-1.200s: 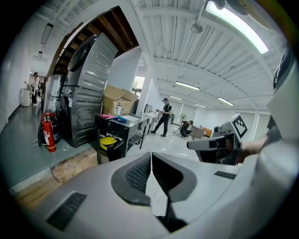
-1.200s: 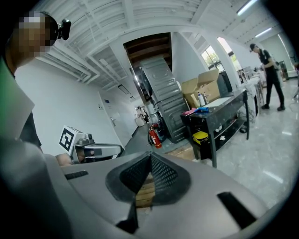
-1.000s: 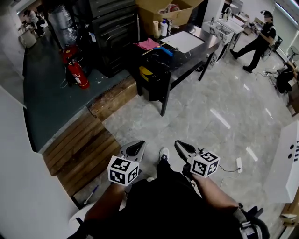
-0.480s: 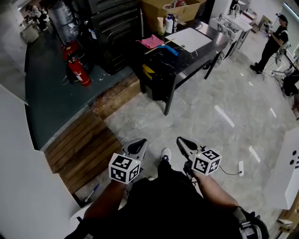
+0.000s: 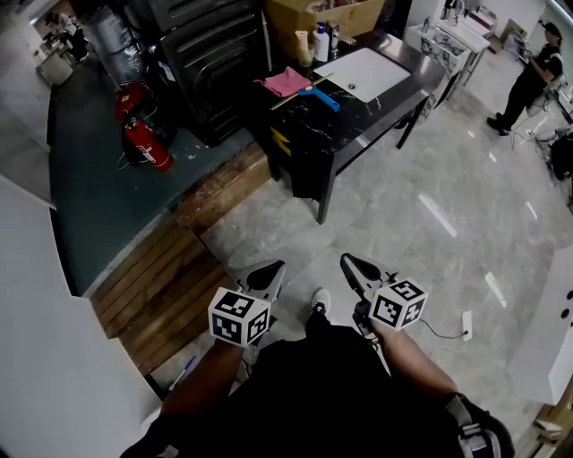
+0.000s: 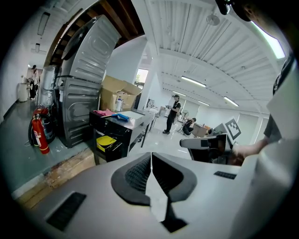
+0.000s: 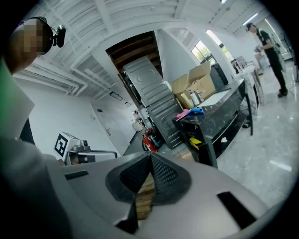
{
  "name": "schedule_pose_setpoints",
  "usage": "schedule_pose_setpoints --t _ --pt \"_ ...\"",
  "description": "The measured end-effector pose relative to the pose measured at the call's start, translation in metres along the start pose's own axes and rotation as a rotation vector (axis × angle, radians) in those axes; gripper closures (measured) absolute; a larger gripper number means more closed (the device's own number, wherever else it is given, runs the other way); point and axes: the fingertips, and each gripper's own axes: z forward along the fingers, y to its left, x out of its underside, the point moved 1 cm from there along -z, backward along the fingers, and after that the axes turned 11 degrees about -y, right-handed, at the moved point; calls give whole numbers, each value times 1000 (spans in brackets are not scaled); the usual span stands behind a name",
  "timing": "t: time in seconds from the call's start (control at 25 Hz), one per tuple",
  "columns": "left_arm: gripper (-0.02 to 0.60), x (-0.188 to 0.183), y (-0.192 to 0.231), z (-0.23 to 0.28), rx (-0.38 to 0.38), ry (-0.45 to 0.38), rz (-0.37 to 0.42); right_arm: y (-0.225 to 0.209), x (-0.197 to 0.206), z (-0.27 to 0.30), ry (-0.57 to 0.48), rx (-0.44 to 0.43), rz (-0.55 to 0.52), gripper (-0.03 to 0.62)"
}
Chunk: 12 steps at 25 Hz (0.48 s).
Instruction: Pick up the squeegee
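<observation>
The squeegee (image 5: 320, 95), which I take to be the blue-handled tool with a thin pale blade, lies flat on the desk (image 5: 363, 112) at its left end, close to the front edge. It lies just beside a pink cloth (image 5: 286, 81) that sits at the left rear corner. Further along the top lies a white panel (image 5: 365, 72). Bottles (image 5: 320, 41) and a cardboard box (image 5: 333, 14) stand beyond the rear edge. A red fire extinguisher (image 5: 145, 143) stands on the floor, well to the left of the desk.

Both claws are well apart from the desk, held low in front of the person over the pale stone floor (image 5: 421, 224). The left gripper (image 5: 272, 269) has its jaws pressed together with nothing between them, as the left gripper view shows. The right gripper (image 5: 350, 263) is likewise fully closed and empty in its own view. Each view points toward the desk's left end, where the blue handle shows small and far off.

By my reading the task has barely begun. Nothing has been touched, and the whole approach is left to do. After that come opening one claw, closing it on the handle and lifting.
</observation>
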Motion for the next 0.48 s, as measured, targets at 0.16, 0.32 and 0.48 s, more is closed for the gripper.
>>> schedule_pose_setpoints --t 0.16,0.32,0.48 --pt "561 -15 3 30 3 1 16 -19 -20 13 -11 -14 4 585" --pt "561 -28 7 57 -1 3 33 -41 -36 26 -12 -19 8 585" --pt "561 -39 17 84 -18 8 44 -62 -51 39 -15 -29 13 585"
